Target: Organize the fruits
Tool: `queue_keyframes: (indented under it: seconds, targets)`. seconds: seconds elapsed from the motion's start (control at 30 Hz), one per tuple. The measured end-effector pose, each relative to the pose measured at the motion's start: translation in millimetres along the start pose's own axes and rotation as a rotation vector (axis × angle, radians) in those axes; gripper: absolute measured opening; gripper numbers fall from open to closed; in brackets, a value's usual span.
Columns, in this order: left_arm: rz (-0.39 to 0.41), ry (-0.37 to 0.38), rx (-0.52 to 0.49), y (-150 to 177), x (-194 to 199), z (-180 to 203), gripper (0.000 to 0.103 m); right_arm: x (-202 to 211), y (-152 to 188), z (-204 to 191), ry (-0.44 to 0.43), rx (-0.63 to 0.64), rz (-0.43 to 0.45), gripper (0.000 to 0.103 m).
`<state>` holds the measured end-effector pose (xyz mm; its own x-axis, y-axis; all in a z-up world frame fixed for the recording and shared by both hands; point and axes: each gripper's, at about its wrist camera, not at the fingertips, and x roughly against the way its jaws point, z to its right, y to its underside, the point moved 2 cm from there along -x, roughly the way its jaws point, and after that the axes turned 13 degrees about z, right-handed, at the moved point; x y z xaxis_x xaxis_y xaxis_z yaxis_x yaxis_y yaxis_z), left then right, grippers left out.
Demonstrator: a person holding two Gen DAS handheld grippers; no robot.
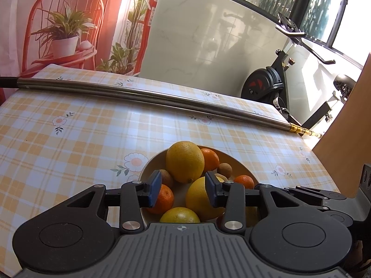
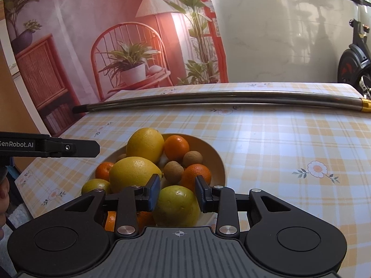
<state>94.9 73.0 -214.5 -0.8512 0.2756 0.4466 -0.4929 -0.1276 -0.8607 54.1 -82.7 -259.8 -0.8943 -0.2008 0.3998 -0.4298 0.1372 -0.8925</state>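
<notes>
With every fruit piled in the bowl (image 2: pixel 218 159) on the tabletop (image 2: pixel 278 139), the right tongs (image 2: pixel 177 192) seem clamped on a greenish lemon (image 2: pixel 176 206), which next needs lifting clear, while the left tongs (image 1: pixel 183 187) hover apart.

One bowl (image 2: pixel 220 162) held four lemons (image 2: pixel 145 144), four oranges (image 2: pixel 176 147) and three brown fruits (image 2: pixel 174 172).

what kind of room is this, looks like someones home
Probably a home: a table with a plaid floral tablecloth, a bowl of fruit on it, and an exercise bike by the tiled wall.
</notes>
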Motion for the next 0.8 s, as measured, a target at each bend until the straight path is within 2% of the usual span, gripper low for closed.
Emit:
queue_keyframes:
  seconds: [0.07,0.17,0.4,0.6,0.8]
  targets:
    - [-0.002,-0.002,0.000,0.0,-0.4,-0.2,0.044,0.1,-0.1,0.0,0.000,-0.002,0.000,0.031]
    - [-0.004,-0.008,0.002,-0.1,-0.8,-0.5,0.051,0.6,0.6,0.6,0.005,-0.006,0.000,0.032]
    - [-0.010,-0.018,0.001,0.2,-0.9,1.1,0.053,2.9,-1.7,3.5,0.032,-0.011,0.007,0.033]
    - [-0.014,-0.023,0.002,0.5,-0.8,1.2,0.054,7.0,-5.8,7.7,0.070,-0.014,0.020,0.039]
    - [-0.017,-0.029,0.006,0.5,-1.5,0.8,0.055,10.9,-8.9,12.1,0.107,-0.021,0.037,0.050]
